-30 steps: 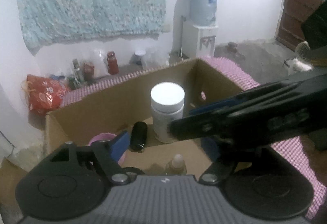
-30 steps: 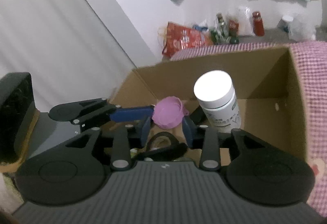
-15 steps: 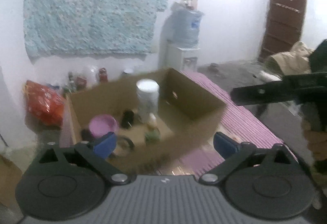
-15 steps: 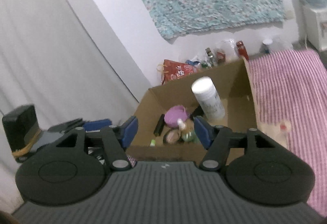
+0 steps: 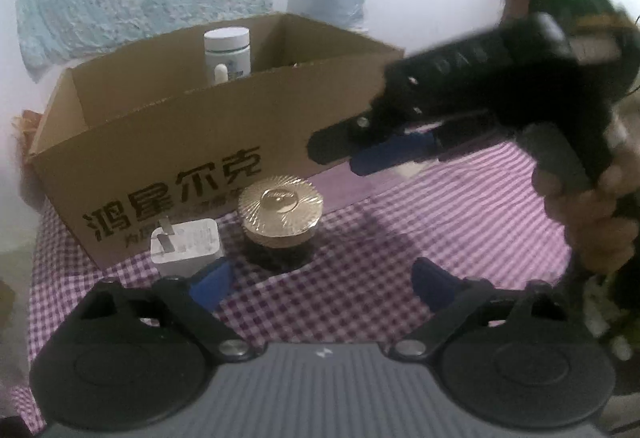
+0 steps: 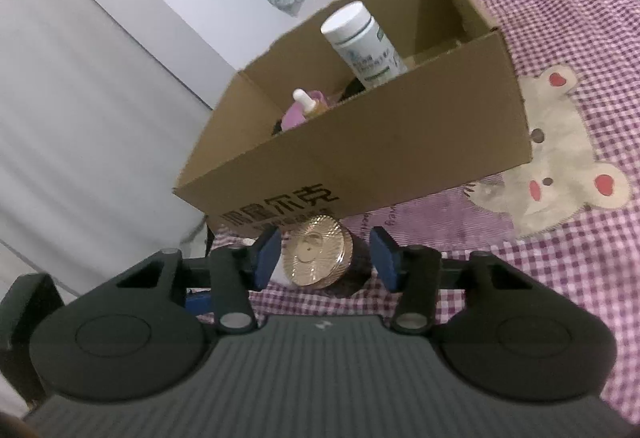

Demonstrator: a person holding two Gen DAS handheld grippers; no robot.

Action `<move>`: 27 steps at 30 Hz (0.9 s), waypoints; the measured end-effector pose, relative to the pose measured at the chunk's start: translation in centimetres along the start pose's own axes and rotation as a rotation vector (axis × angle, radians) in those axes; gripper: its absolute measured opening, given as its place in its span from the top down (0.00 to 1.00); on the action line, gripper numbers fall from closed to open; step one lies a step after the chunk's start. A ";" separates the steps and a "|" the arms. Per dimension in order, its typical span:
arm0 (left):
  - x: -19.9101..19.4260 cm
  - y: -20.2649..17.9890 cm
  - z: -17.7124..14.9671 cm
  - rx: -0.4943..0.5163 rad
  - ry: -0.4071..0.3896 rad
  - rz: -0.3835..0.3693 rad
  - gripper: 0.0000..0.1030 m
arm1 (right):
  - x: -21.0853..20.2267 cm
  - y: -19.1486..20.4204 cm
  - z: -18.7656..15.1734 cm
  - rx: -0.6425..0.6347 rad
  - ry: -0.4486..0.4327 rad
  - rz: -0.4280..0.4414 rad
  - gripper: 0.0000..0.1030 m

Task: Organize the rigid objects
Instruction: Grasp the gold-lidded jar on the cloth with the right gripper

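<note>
The gold-lidded jar (image 6: pixel 320 258) stands on the checked cloth (image 6: pixel 560 258) before the cardboard box (image 6: pixel 380 142), between the right hand-held gripper (image 6: pixel 326 258)'s just-narrowing, untouching pads, the left hand-held gripper (image 5: pixel 320 282) spread wide, closing slightly.

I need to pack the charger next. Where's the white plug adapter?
Left wrist view, lower left: white plug adapter on the checked cloth, against the cardboard box, left of the gold-lidded jar.

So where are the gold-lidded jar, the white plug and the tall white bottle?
gold-lidded jar (image 5: pixel 280 203): left wrist view, centre of its lid.
white plug (image 5: pixel 188 244): left wrist view, its top face.
tall white bottle (image 6: pixel 362 46): right wrist view, its label.
</note>
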State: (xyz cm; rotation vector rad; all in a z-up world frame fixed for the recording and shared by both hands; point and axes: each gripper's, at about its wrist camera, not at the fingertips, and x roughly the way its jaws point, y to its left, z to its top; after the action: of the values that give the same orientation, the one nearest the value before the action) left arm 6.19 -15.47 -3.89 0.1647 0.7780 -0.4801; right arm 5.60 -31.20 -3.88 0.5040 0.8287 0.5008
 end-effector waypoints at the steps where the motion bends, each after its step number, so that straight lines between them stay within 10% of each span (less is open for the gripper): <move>1: 0.4 0.0 0.0 0.002 0.008 0.005 0.15 | 0.7 0.0 0.6 0.001 0.008 0.001 0.57; 16: 3.6 0.2 0.9 -0.045 0.028 0.051 0.20 | 6.2 -0.3 2.2 -0.006 0.095 0.034 0.65; 27: 3.3 -1.9 1.0 -0.019 0.020 -0.076 0.20 | 2.6 -1.6 0.3 0.026 0.085 -0.032 0.64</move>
State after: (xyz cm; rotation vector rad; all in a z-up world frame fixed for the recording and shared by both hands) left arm 7.94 -18.61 -5.49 0.1223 0.8103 -0.5433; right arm 7.66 -30.95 -6.08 0.4953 0.9249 0.4849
